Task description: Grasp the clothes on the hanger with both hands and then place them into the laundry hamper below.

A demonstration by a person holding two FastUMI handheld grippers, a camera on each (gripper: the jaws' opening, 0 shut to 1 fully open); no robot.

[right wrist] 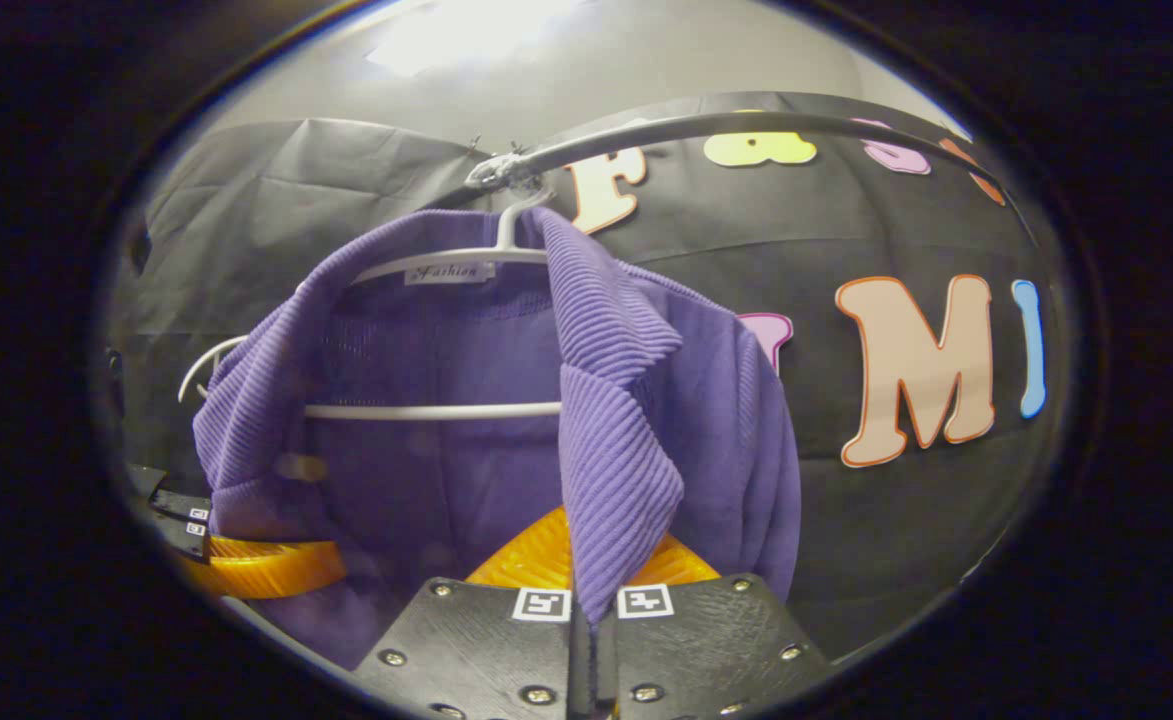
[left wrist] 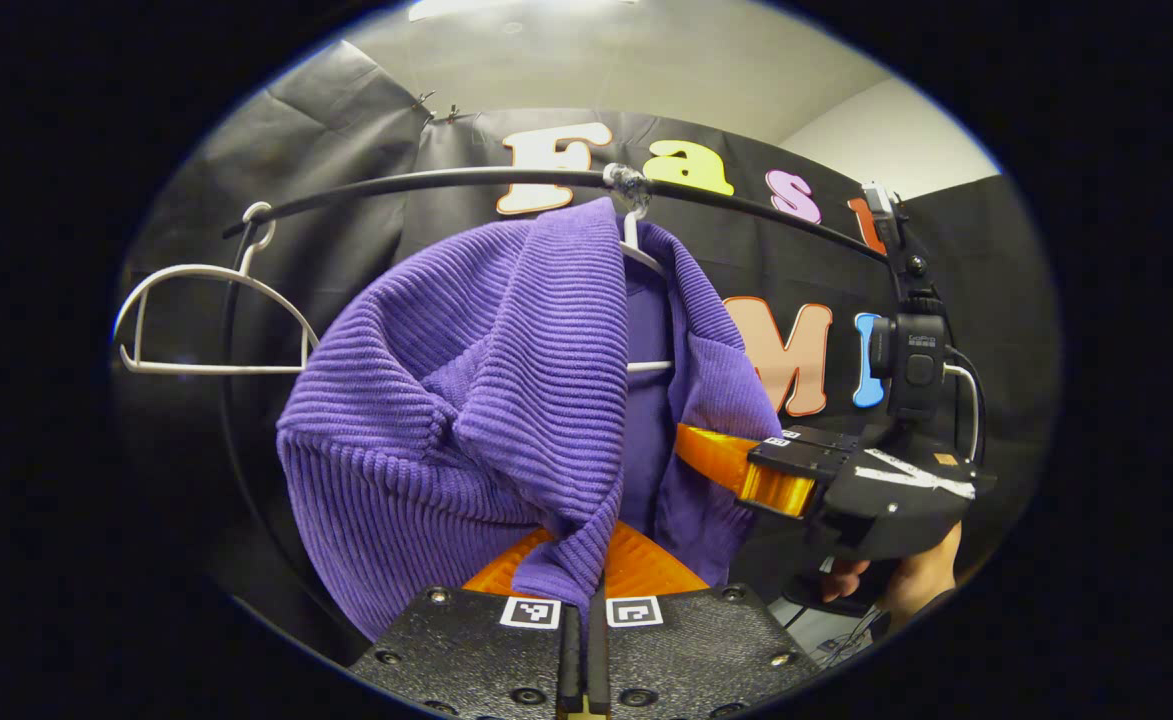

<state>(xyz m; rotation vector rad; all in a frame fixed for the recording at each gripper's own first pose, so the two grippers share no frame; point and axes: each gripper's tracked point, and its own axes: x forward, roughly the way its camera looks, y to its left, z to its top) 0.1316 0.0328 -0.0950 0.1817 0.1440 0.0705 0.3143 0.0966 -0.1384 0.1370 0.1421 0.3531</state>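
A purple ribbed knit sweater (left wrist: 466,400) hangs on a white hanger (left wrist: 646,262) from a black rail (left wrist: 426,184). In the left gripper view, my left gripper (left wrist: 586,555) sits at the bottom, shut on a fold of the sweater's ribbed front edge. My right gripper (left wrist: 721,462) reaches in from the right with a hand (left wrist: 906,580) behind it, its fingers pressed into the sweater's other side. In the right gripper view, that gripper (right wrist: 591,580) is shut on the hanging ribbed edge of the sweater (right wrist: 426,480), which drapes over the hanger (right wrist: 436,410). The left gripper (right wrist: 261,568) shows at the lower left against the cloth.
An empty white hanger (left wrist: 211,320) hangs on the rail to the left of the sweater. The rail (right wrist: 706,128) curves overhead in the right gripper view. Black booth cloth (right wrist: 906,520) stands close behind the clothes.
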